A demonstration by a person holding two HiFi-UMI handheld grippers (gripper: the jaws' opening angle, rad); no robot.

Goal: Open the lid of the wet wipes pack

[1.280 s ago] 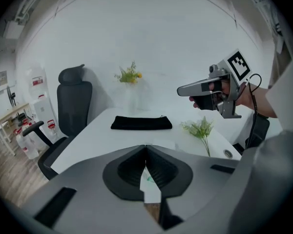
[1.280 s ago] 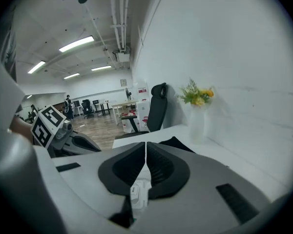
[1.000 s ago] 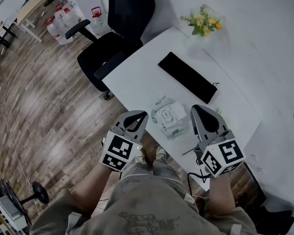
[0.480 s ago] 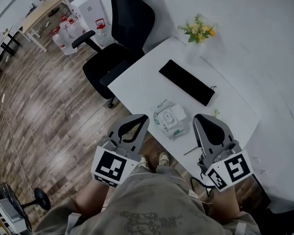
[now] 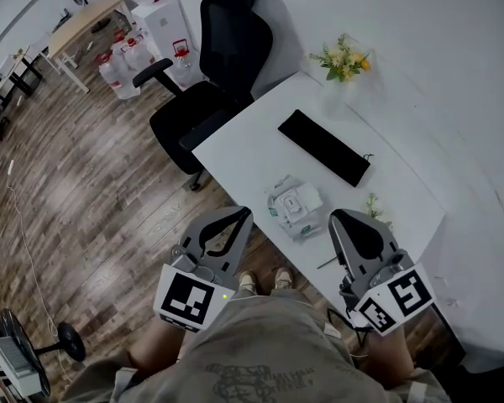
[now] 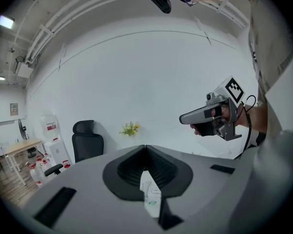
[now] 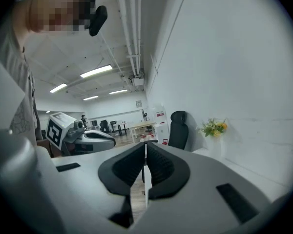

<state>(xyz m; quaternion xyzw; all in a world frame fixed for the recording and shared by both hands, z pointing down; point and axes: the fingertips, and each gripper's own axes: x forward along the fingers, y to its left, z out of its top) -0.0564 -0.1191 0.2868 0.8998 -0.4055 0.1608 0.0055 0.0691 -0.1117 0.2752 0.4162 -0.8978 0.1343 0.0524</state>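
Wet wipes pack [image 5: 293, 206] lies on the near part of the white table [image 5: 252, 145], close to the edge in front of the person, with its white lid [image 5: 291, 200] facing up and lying flat on the pack. It looks shut.

Neither gripper touches it. The left gripper [image 5: 244, 216] hangs off the table's near edge, over the wooden floor [image 5: 92, 191], its tip just left of the pack. The right gripper [image 5: 335, 217] hangs on the other side, its tip just right of the pack. The pack sits between the two tips and apart from both.

In the left gripper view the jaws are clenched, tips meeting with nothing pinched. A strip of the pack shows through the opening behind the tips, but it lies beyond them on the table. In the right gripper view the jaws are likewise pressed together and empty. Each gripper view shows the other gripper held up off to the side in the person's hand.

Farther back on the table lies a long black case [image 5: 323, 148], well apart from the pack. At the far corner stands a small bunch of yellow flowers [image 5: 344, 57]. A black office chair [image 5: 223, 65] stands at the table's far left side, and the person's shoes [image 5: 260, 280] show on the floor between the grippers.
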